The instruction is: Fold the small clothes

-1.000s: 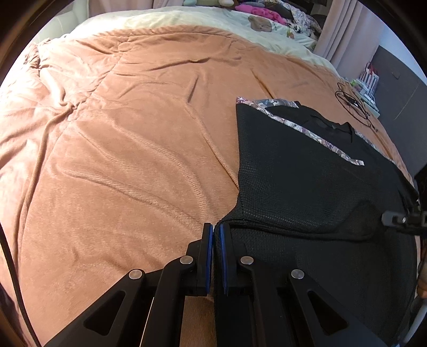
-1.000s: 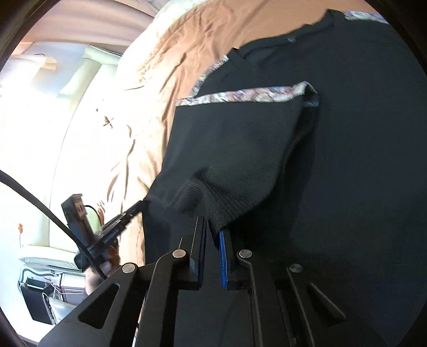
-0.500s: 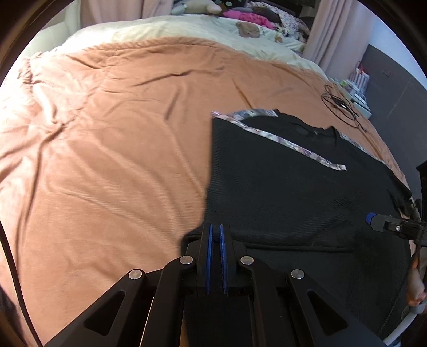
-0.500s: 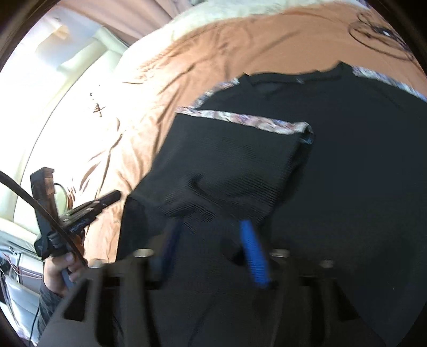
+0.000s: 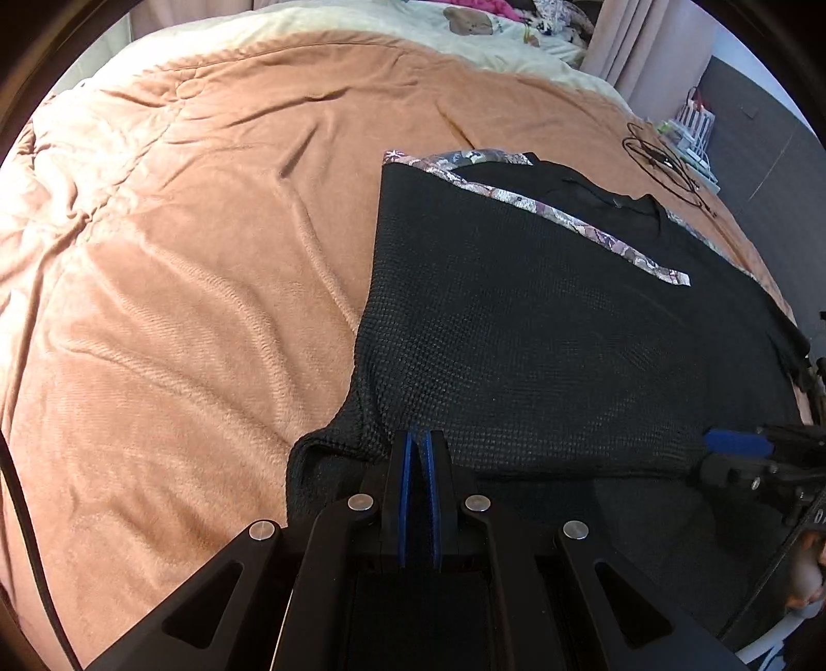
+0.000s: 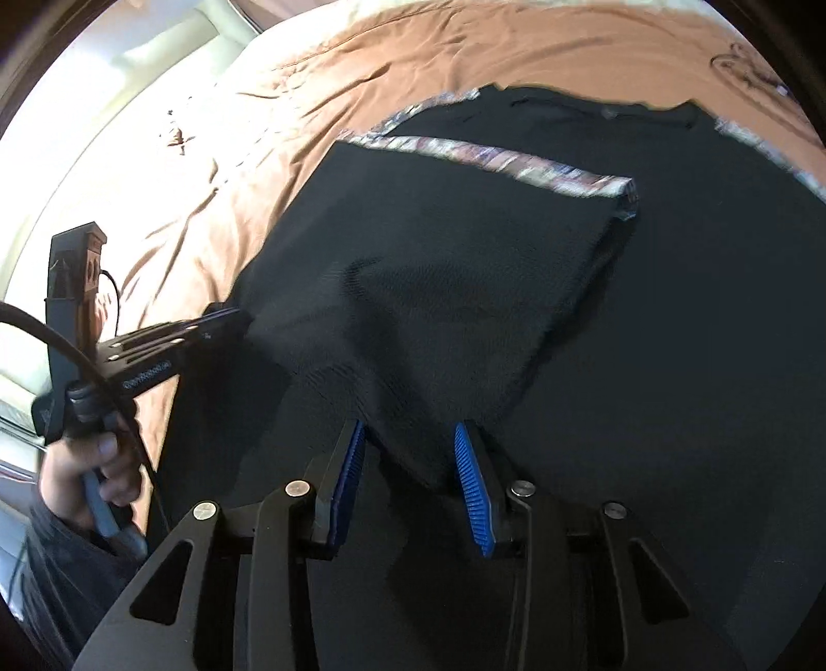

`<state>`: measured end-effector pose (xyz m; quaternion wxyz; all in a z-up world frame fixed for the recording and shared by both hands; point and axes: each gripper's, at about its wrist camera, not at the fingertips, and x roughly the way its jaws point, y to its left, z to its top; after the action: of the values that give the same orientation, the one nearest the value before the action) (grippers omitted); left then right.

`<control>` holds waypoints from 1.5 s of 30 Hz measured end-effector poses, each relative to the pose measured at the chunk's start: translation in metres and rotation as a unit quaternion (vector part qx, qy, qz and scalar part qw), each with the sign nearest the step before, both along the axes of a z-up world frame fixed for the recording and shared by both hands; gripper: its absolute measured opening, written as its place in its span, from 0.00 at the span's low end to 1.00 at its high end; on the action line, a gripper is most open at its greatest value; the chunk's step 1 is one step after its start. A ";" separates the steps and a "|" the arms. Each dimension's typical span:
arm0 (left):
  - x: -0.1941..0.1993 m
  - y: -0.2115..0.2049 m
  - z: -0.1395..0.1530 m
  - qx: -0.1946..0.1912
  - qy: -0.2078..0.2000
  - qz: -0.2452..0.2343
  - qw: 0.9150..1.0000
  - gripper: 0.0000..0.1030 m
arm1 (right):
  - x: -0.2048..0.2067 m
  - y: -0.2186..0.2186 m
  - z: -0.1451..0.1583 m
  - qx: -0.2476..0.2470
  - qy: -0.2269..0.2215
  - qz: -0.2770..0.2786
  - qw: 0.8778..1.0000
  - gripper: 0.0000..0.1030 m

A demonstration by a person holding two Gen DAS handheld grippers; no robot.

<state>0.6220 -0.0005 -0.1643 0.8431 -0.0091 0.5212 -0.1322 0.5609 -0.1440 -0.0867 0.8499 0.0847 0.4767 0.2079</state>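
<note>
A black knit top (image 5: 542, 335) with a floral trim (image 5: 568, 227) lies on the orange blanket (image 5: 180, 284). Its left side is folded over the body as a flap (image 6: 439, 248). My left gripper (image 5: 417, 436) is shut on the flap's near edge; the right wrist view shows it (image 6: 227, 316) pinching that edge at the left. My right gripper (image 6: 408, 431) has its jaws apart and closing. The flap's lower corner lies between the blue pads (image 6: 470, 485), which do not press on it. In the left wrist view the right gripper (image 5: 723, 457) sits at the flap's right end.
A coil of black cable (image 5: 666, 160) lies on the blanket beyond the top. Cream bedding with toys (image 5: 464, 20) and a curtain (image 5: 645, 46) are at the far end. A hand (image 6: 98, 454) grips the left tool's handle.
The right gripper has opened and let go of the flap's corner, then narrowed a little. The flap has come down flat onto the top. The left gripper has moved along with its edge.
</note>
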 end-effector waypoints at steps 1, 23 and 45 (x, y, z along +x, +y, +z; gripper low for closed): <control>-0.002 0.000 0.003 0.001 -0.002 -0.001 1.000 0.06 | 0.002 -0.004 0.005 -0.009 -0.010 -0.008 1.000 0.33; 0.010 -0.008 -0.001 0.038 0.003 0.001 0.999 0.06 | 0.099 -0.024 0.004 -0.123 -0.052 -0.135 0.982 0.29; -0.121 -0.010 0.112 -0.023 -0.077 0.030 0.996 0.66 | -0.079 -0.033 0.096 -0.051 -0.110 -0.149 0.981 0.81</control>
<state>0.5007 -0.0101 -0.0524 0.8839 -0.0335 0.4510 -0.1190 0.4819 -0.1770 0.0089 0.9218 0.0878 0.3725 0.0624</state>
